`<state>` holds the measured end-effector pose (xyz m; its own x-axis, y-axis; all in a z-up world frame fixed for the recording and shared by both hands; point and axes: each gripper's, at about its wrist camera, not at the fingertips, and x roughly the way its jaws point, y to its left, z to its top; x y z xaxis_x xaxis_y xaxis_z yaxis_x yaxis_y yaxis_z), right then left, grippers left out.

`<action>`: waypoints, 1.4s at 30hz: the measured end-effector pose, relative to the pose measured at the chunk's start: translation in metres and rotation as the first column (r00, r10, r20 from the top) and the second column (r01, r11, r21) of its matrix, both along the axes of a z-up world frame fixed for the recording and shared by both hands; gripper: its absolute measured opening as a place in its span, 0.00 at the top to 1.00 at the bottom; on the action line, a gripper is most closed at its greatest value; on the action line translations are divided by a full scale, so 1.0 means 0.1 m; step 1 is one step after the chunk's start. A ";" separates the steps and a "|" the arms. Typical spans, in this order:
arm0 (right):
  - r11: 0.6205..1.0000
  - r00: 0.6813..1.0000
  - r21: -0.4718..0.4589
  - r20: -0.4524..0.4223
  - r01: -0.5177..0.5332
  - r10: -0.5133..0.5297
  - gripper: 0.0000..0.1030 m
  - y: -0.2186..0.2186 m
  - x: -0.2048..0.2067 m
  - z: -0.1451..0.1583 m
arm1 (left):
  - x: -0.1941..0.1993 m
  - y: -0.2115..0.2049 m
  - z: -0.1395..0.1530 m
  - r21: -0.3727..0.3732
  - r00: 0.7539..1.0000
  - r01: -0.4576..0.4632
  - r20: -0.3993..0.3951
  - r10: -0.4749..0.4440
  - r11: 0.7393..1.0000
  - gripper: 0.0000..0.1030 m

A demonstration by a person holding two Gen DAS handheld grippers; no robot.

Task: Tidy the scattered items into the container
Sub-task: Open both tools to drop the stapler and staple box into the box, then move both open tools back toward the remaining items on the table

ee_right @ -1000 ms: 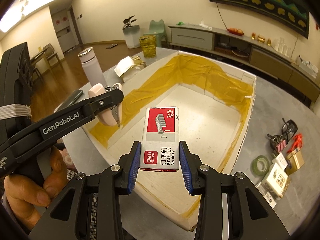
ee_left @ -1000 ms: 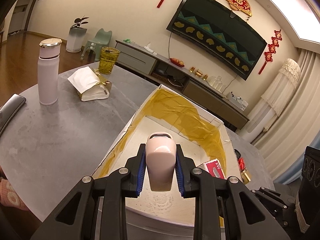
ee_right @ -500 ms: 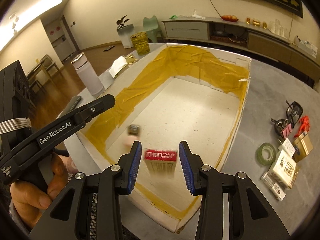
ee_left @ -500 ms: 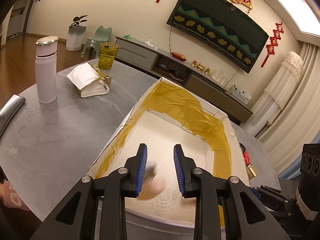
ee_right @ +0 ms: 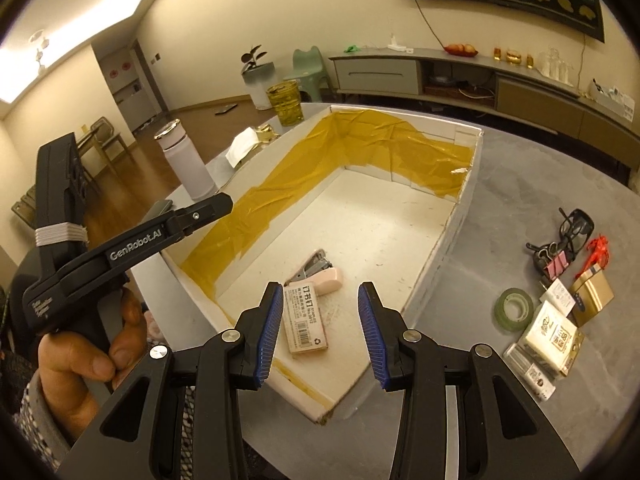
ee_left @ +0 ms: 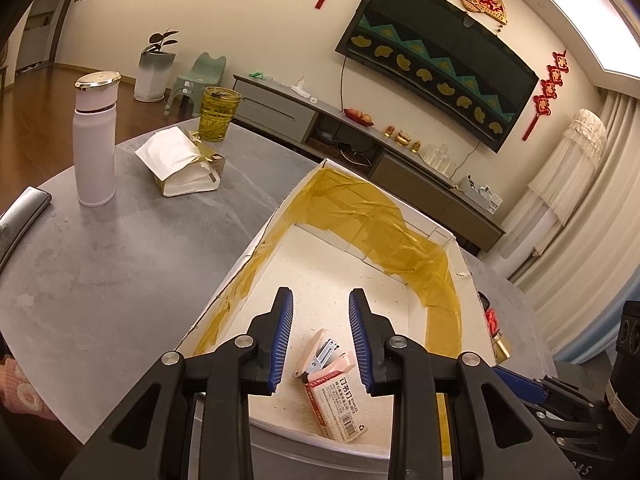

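Observation:
A white box [ee_left: 256, 246] [ee_right: 464, 216] lined with yellow tape stands on the grey table. On its floor near the front wall lie a pink stapler [ee_left: 320, 356] [ee_right: 320, 272] and a staples box [ee_left: 338, 404] [ee_right: 306, 320], touching each other. My left gripper [ee_left: 320, 308] hangs open above them with nothing between its fingers. My right gripper [ee_right: 320, 300] is open too, over the box's near corner. On the table right of the box lie a green tape roll [ee_right: 514, 309], black glasses [ee_right: 576, 226], pink binder clips [ee_right: 556, 264], a red clip [ee_right: 598, 250] and small packets [ee_right: 554, 334].
A white bottle [ee_left: 94, 136] [ee_right: 190, 164], a tissue pack [ee_left: 180, 164] and a yellow glass [ee_left: 218, 114] [ee_right: 286, 103] stand left of the box. A dark phone [ee_left: 20, 216] lies at the table's left edge. A hand [ee_right: 80, 360] holds the left gripper's handle.
Both grippers opened. The stapler dropped from the left one and the staples box from the right one; both now rest on the box floor.

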<state>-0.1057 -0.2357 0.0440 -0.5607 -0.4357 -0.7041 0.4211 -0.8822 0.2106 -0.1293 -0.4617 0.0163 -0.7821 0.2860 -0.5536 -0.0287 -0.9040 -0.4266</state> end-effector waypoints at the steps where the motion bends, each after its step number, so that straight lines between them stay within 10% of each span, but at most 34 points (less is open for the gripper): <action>1: 1.000 1.000 0.000 -0.005 -0.005 0.005 0.59 0.03 0.02 0.01 | 0.00 0.01 0.00 -0.005 1.000 0.000 -0.001 0.000 1.000 0.70; 17: 0.985 0.994 -0.156 -0.093 -0.069 0.055 0.61 0.57 0.39 0.15 | 0.24 0.51 0.17 -0.284 0.996 0.021 -0.076 -0.045 0.959 0.70; 42: 0.948 0.984 -0.310 -0.132 0.071 -0.117 0.61 1.78 0.69 0.49 | 0.78 1.80 0.63 -0.306 0.949 0.279 -0.054 -0.309 0.910 0.70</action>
<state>-0.0368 -0.0582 0.0928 -0.6963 -0.5561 -0.4537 0.3860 -0.8231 0.4166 -0.0516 -0.2815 0.0792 -0.7419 0.3501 -0.5718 -0.3410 -0.9313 -0.1278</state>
